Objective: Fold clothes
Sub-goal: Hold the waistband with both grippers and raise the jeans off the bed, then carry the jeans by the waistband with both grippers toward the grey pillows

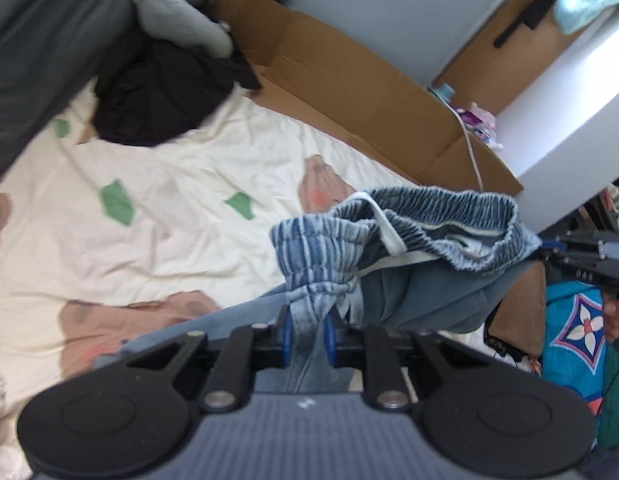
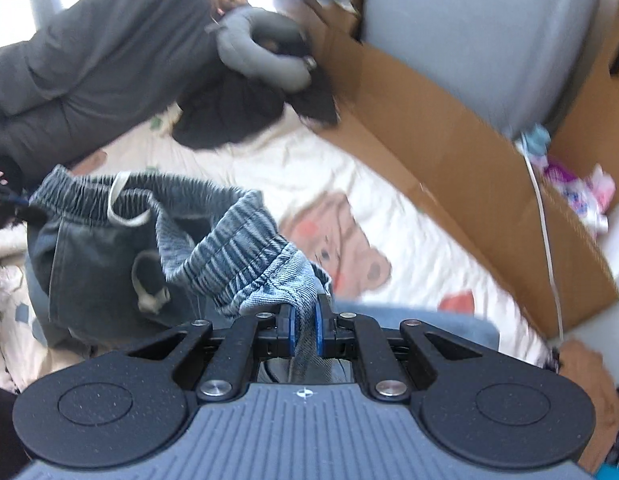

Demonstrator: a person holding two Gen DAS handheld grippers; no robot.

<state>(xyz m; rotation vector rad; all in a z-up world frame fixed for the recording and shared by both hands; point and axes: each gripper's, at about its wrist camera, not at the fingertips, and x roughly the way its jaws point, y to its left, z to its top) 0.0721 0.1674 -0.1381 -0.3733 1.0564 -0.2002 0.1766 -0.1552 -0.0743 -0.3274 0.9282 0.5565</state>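
Left wrist: left gripper (image 1: 307,330), right gripper (image 2: 303,326) both clamp denim shorts (image 1: 409,240) waistband; thin pinch, your tug may slip it

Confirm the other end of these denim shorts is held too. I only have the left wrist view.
Observer: Yes. The right gripper is shut on the denim shorts at the elastic waistband, cloth pinched between its blue fingers.
Operator: What is under that side?
Observer: A pink bear print on the cream bedsheet, just beyond the gripper.
Operator: Anything at the far end of the bed?
Observer: A grey neck pillow resting on a pile of black clothes, beside the cardboard box.
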